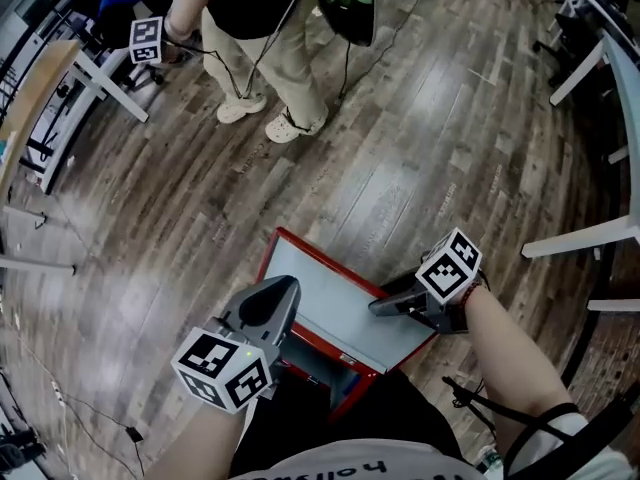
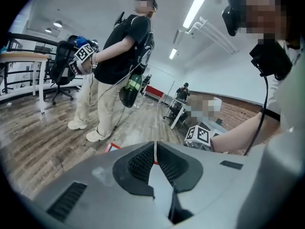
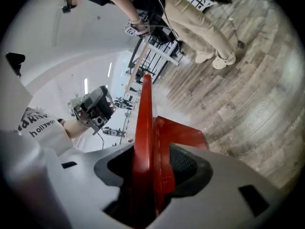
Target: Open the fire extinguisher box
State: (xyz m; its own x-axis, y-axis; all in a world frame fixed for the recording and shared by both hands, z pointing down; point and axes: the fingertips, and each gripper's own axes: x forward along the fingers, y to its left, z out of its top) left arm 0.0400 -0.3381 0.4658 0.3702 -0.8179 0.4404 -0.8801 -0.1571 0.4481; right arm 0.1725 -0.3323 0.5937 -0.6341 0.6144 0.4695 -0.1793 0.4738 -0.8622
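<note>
Wood floor [image 1: 200, 198] carries the red box [image 1: 283, 250], close in front of the person, grey door [image 1: 335, 303] facing up. Its right rim [image 3: 143, 137] lies between the right gripper's [image 1: 385, 306] parted jaws. The left gripper [image 1: 272, 298], jaws together and empty, hovers near-left.

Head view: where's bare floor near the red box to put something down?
Bare wood-plank floor between the red metal box and the standing person's cream shoes, and left of the box. Crowded at right by white table legs; a black cable lies lower left.
</note>
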